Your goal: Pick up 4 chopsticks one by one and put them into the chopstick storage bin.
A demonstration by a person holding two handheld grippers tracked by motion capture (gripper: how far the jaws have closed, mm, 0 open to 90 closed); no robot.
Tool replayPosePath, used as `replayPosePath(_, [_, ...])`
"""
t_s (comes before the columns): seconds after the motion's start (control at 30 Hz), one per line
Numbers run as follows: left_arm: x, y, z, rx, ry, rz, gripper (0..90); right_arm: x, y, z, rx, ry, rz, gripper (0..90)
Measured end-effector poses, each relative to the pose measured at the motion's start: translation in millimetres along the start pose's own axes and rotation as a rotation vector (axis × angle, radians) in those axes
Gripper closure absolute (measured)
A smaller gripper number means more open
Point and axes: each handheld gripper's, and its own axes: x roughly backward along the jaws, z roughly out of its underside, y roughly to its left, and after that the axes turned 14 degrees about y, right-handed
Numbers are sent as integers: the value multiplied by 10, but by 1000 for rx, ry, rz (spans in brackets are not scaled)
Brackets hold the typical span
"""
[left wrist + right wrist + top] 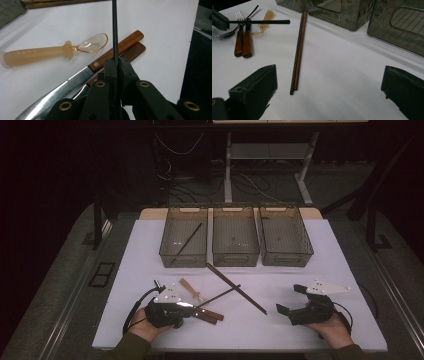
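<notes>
My left gripper [187, 308] clamps the thin black chopstick [217, 296], long axis pointing upper right toward the smoky plastic bins [184, 255]; right gripper [290, 301] gapes wide, empty

Three bins [235, 257] are sitting in a row at the table's [325, 265] far edge. Brown chopsticks [236, 288] are lying diagonally below them. A spoon [50, 51], knife [82, 75] and fork [239, 37] are resting together nearby.
</notes>
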Motion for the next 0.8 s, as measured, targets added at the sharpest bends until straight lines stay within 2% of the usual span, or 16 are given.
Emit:
replayPosePath(0.53, [137,194,-41,43,-61,-33,846,-22,-2,2,-4,9,-5,7])
replayPosePath(0.8, [190,320,-72,65,-98,-43,846,-69,-47,6,-1,37,6,7])
